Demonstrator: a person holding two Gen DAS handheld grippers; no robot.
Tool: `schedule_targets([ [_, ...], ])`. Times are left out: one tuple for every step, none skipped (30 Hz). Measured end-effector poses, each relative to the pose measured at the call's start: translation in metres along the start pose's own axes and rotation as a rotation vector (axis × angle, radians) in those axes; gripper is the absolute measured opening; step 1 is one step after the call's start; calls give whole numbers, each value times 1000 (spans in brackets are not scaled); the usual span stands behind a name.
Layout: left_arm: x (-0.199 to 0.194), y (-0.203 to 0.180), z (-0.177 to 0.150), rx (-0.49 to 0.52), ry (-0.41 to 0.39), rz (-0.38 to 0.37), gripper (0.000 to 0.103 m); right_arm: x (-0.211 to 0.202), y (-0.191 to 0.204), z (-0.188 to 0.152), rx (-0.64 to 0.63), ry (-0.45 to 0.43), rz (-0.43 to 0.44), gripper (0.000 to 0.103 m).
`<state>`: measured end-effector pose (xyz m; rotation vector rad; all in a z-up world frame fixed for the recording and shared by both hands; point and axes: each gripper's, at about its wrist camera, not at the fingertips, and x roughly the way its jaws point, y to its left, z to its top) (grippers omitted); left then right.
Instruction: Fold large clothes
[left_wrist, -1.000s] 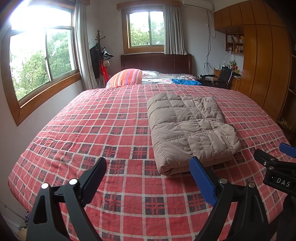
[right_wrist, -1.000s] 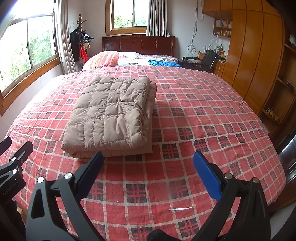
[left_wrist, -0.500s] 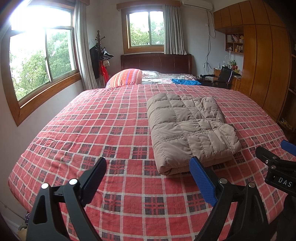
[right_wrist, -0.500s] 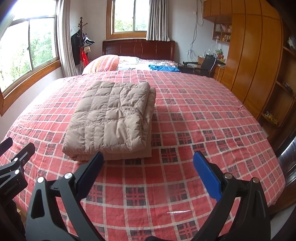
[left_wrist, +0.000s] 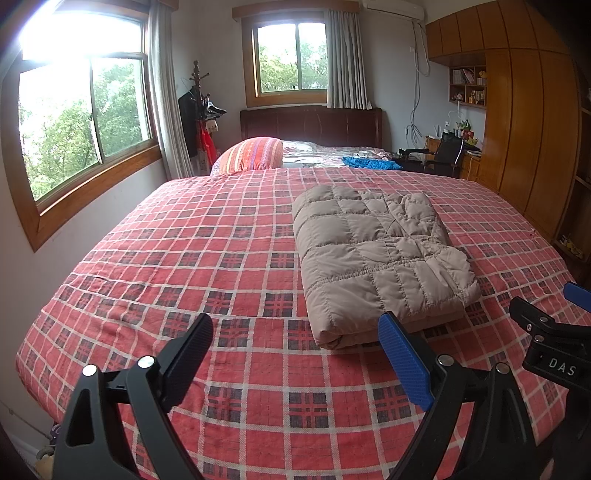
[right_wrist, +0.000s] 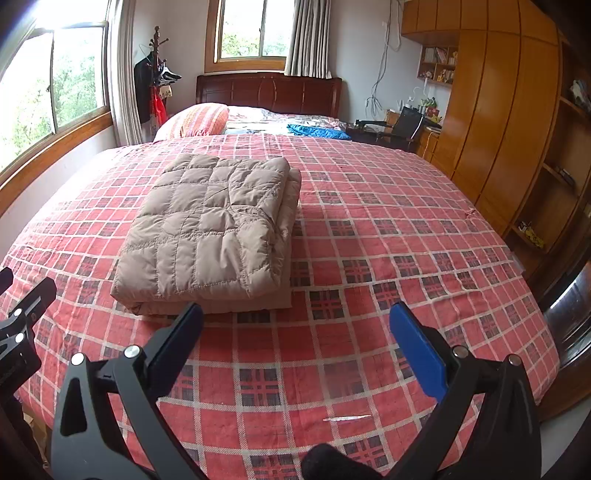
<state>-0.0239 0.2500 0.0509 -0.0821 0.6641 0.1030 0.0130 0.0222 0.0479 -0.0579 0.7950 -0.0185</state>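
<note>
Quilted beige puffer jacket (left_wrist: 376, 258) folded into rectangle on plaid bedspread (left_wrist: 184, 258); both grippers' fingers wide, empty.

A folded tan quilted jacket (left_wrist: 380, 258) lies right of centre on a bed with a red plaid cover (left_wrist: 184, 266). At the bottom, the left gripper (left_wrist: 295, 358) hangs above the cover, its jaws wide apart and empty. The right gripper (left_wrist: 554, 332) pokes in at the lower right edge. A striped pillow (left_wrist: 251, 153) sits at upper centre.
</note>
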Motion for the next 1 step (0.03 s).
schedule_targets([
  [0,0,0,0,0,0,91,0,0,0,2,-1,2,100],
])
